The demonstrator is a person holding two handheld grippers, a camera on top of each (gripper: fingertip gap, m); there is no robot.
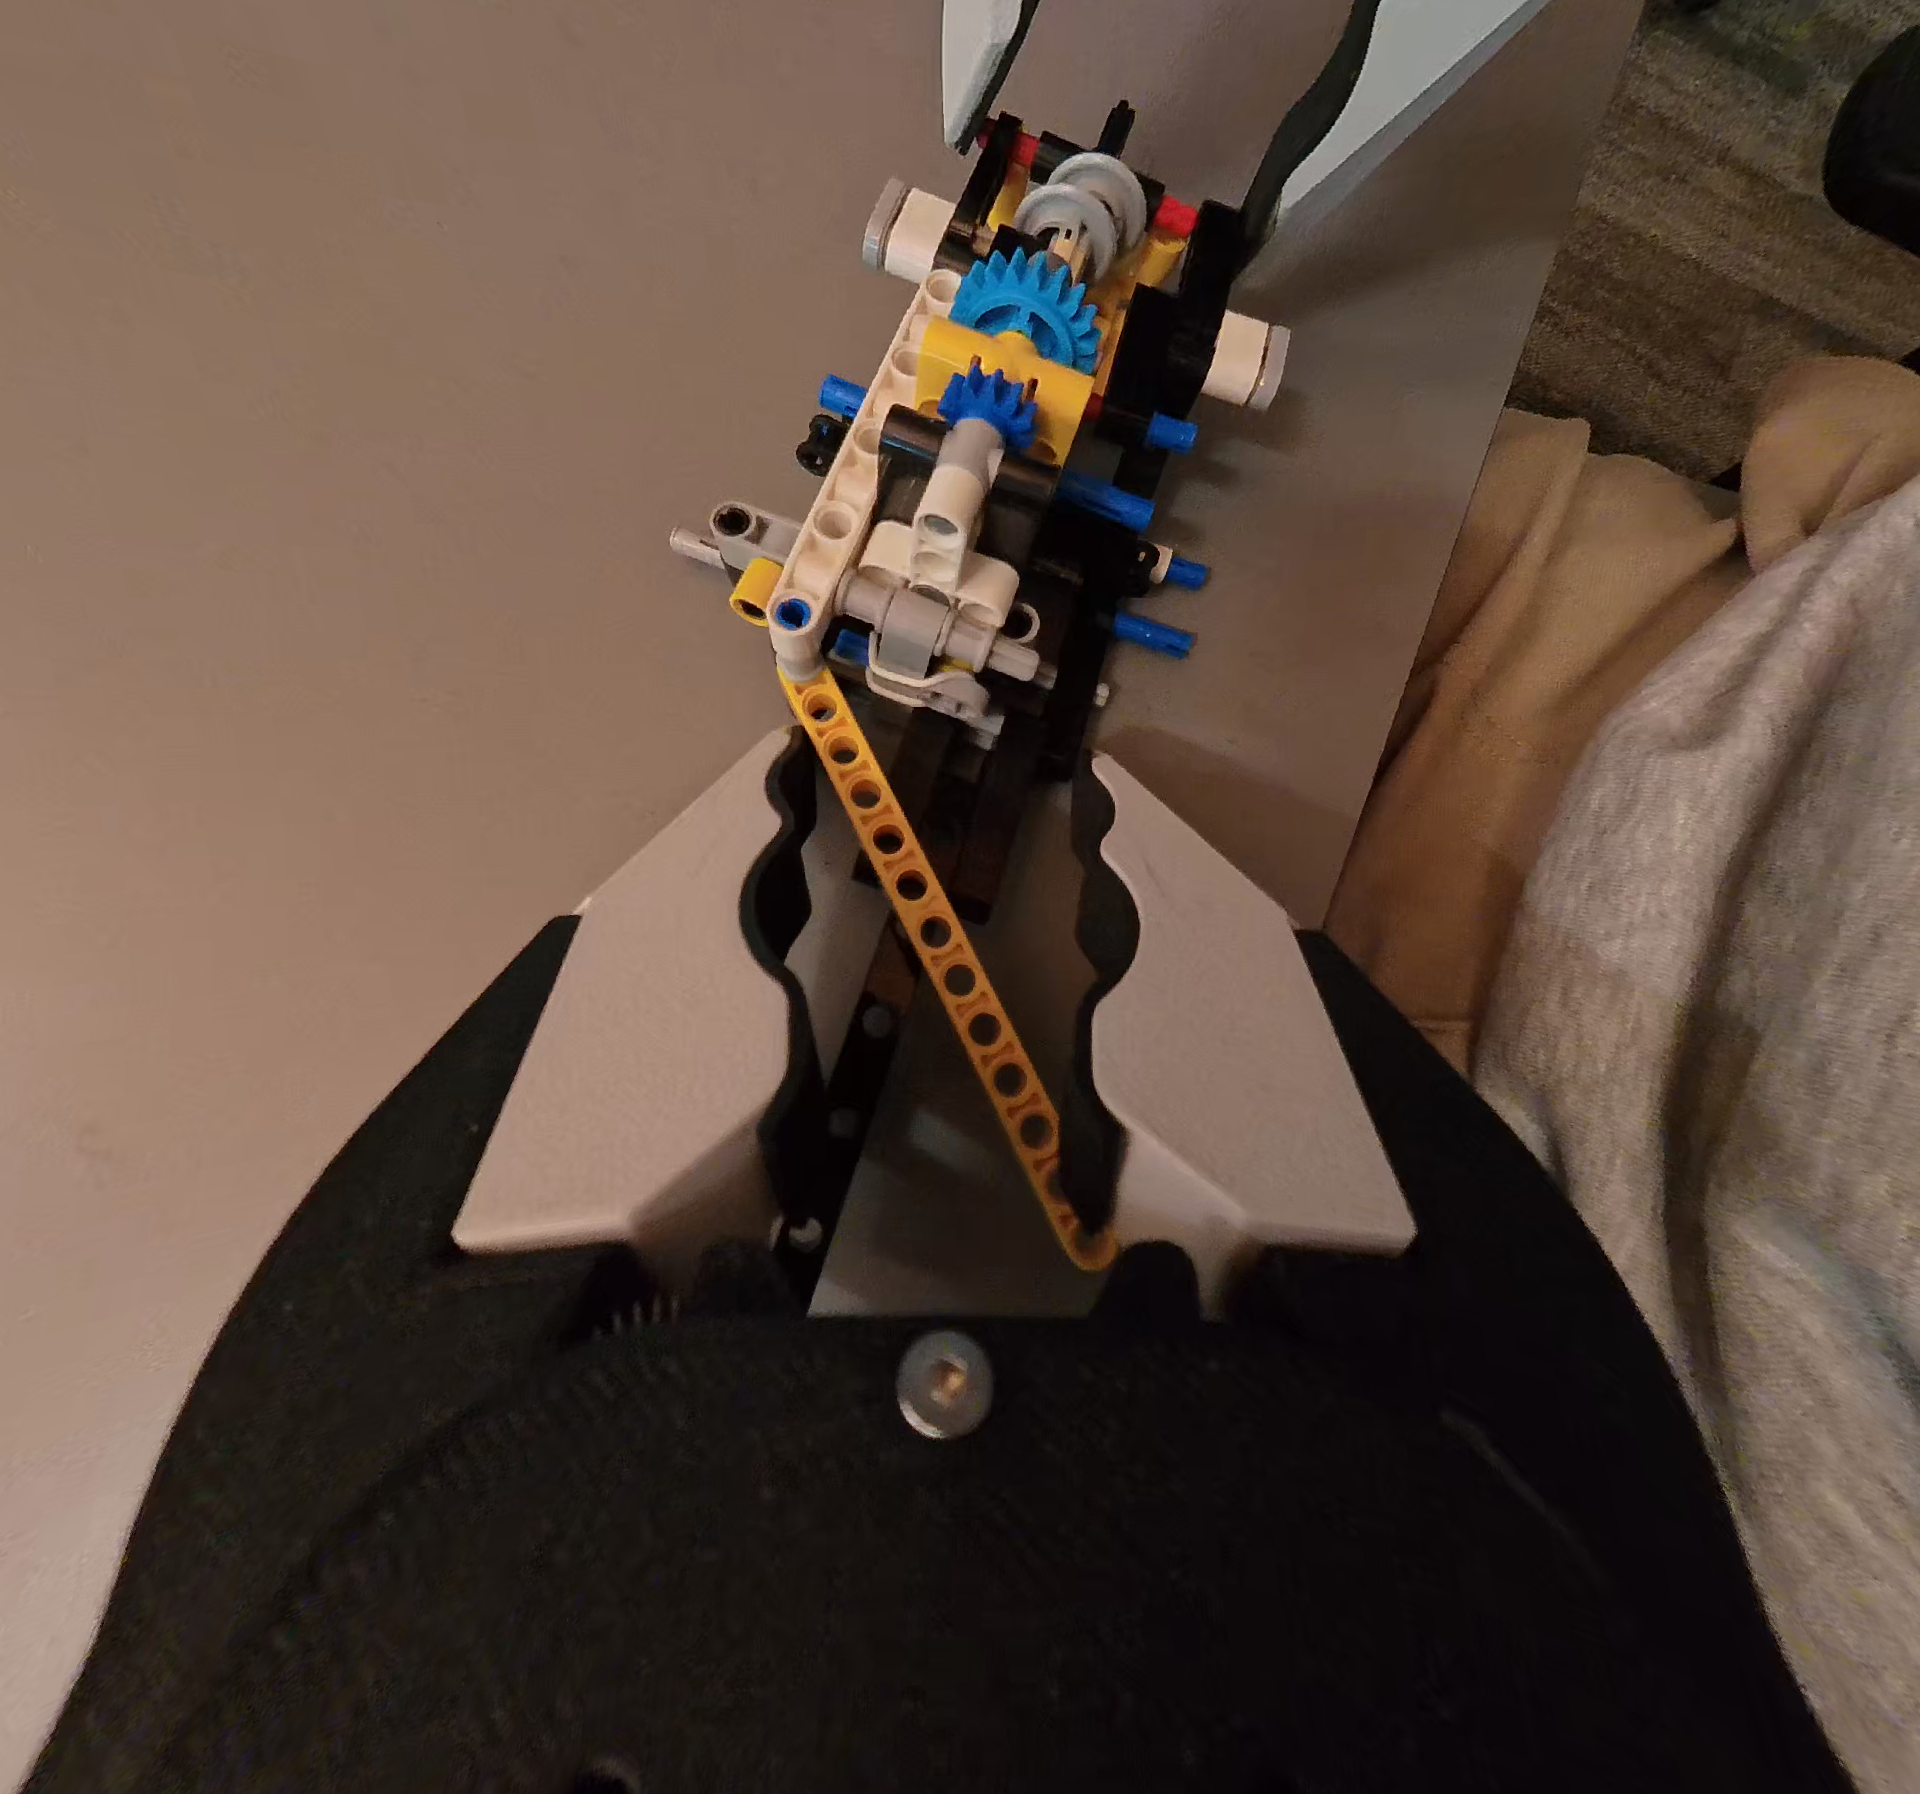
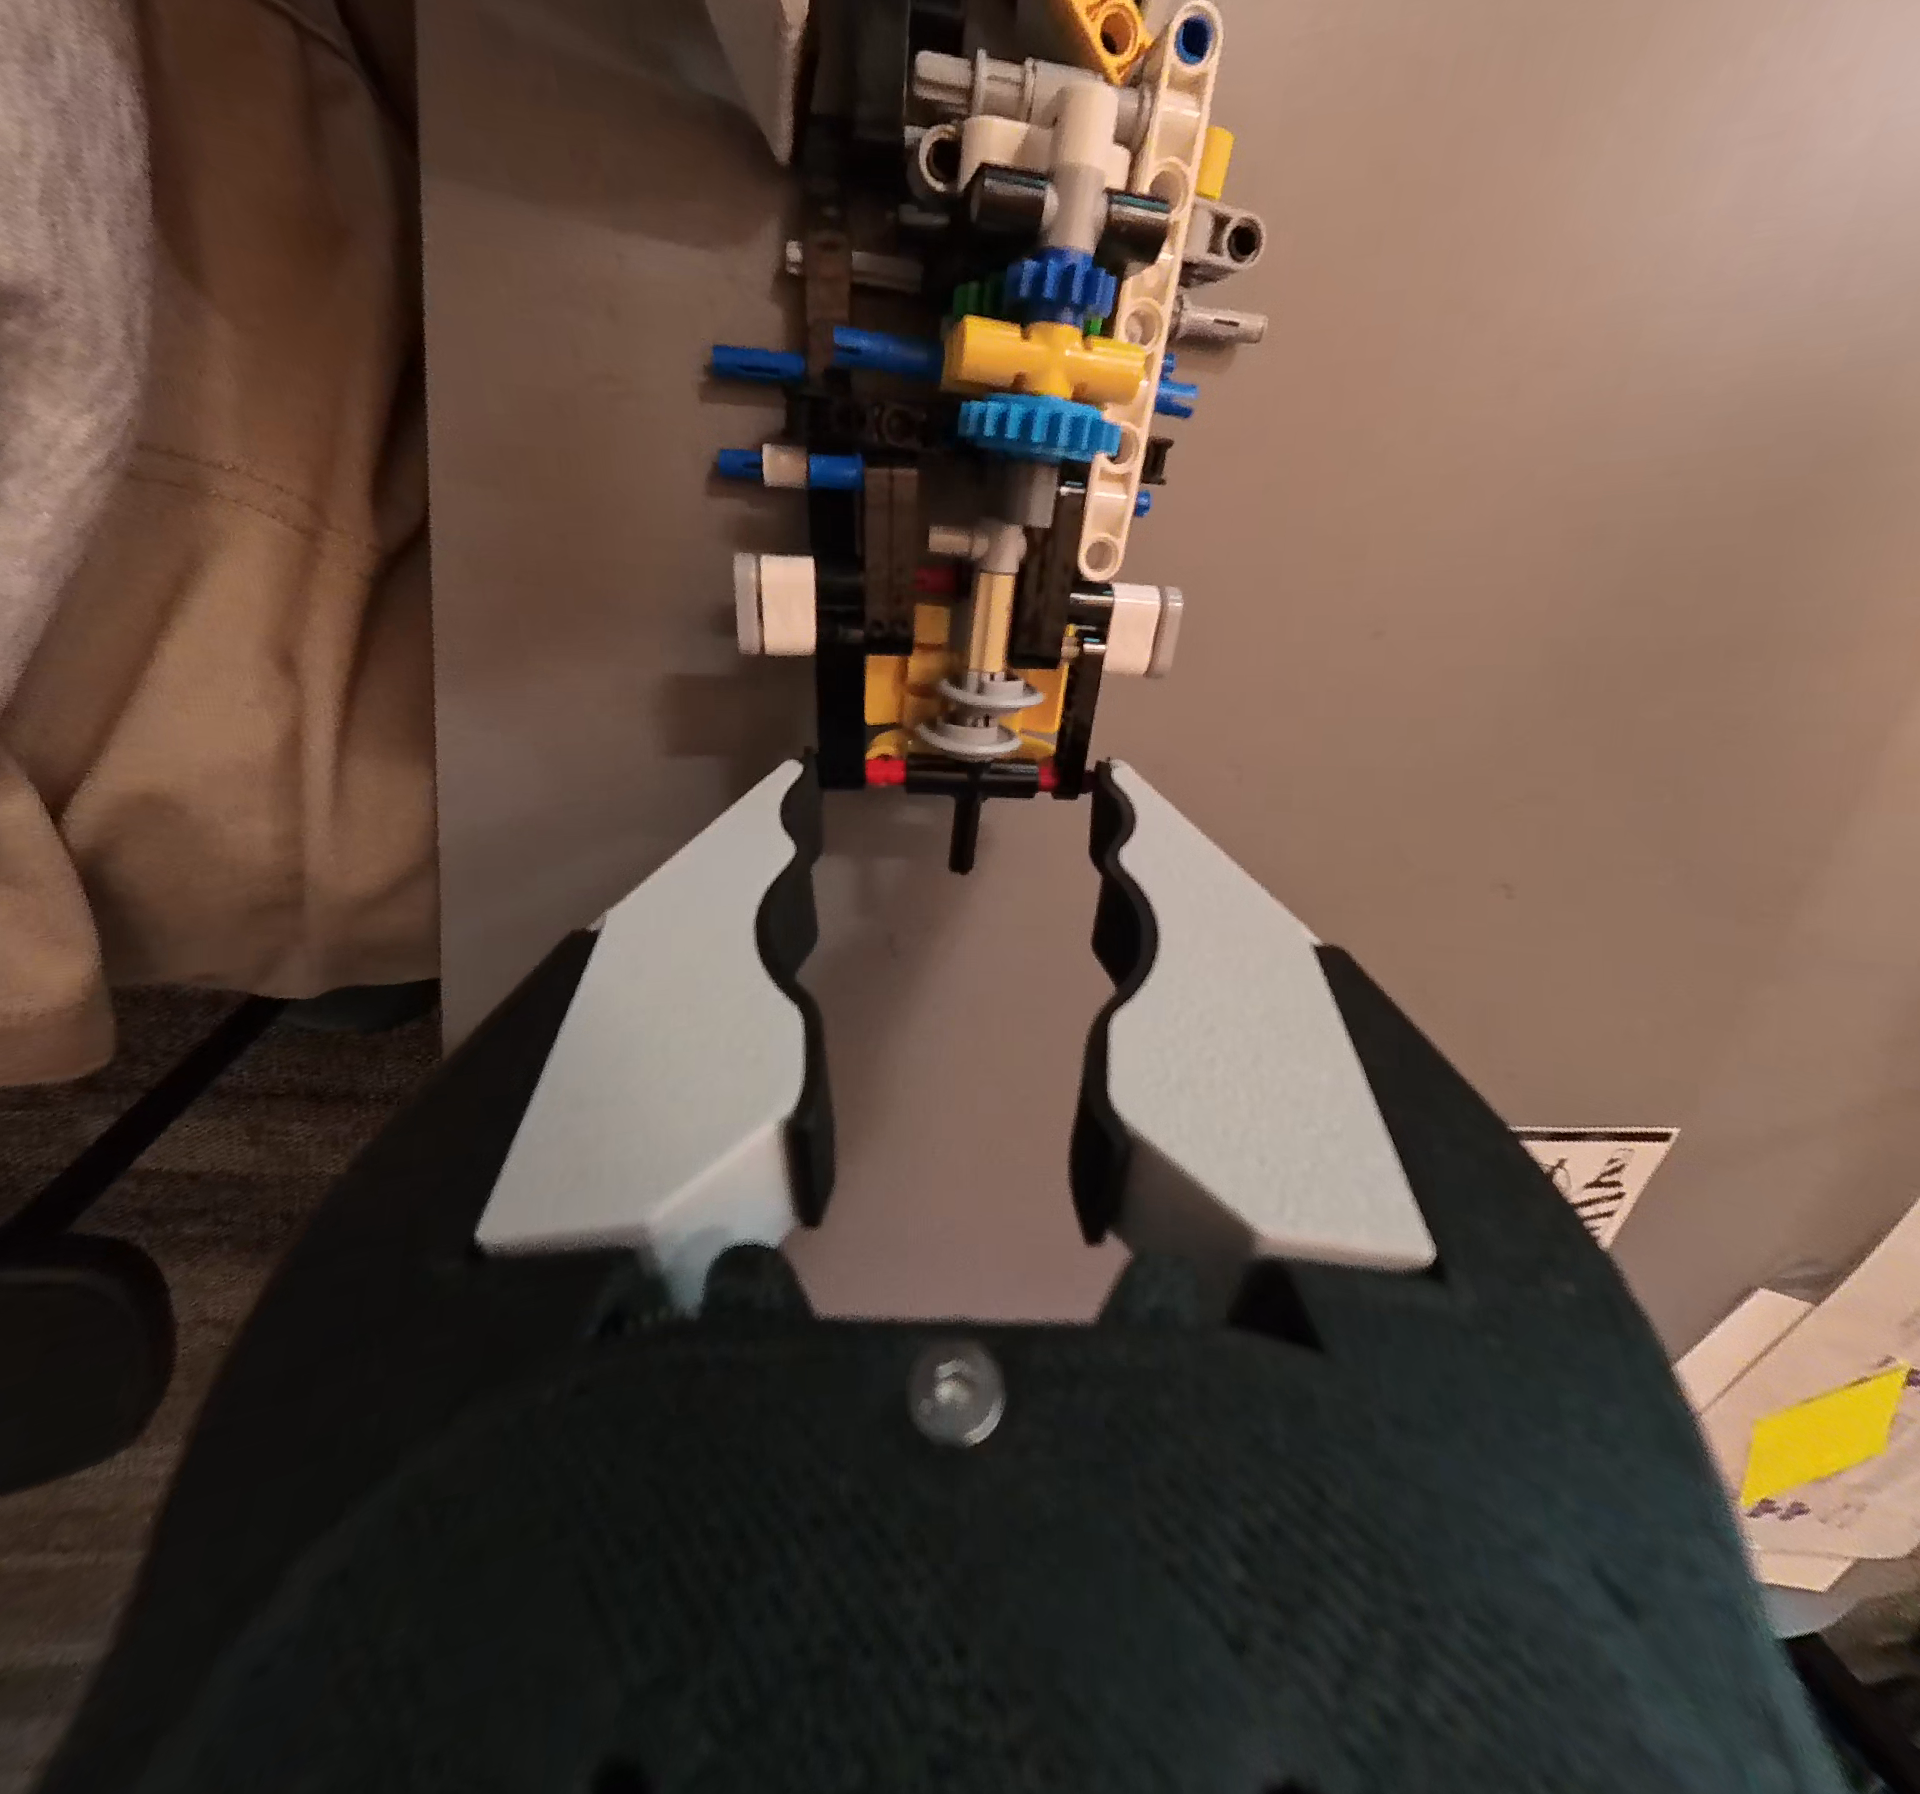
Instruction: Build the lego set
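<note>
Two claws hold a lego model [image 1: 997, 456] over a grey table [image 1: 416, 394].
Left claw [image 1: 940, 768] grips its near end; right claw [image 2: 956, 778] grips its far end.

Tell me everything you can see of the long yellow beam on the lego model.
The long yellow beam looks like glossy plastic, a flat strip with a row of round holes along it. It is pinned at one end to the white beam of the lego model and slants back between the left gripper's fingers. Its free end lies against the right-hand finger's black pad. It hangs above the grey table.
</note>
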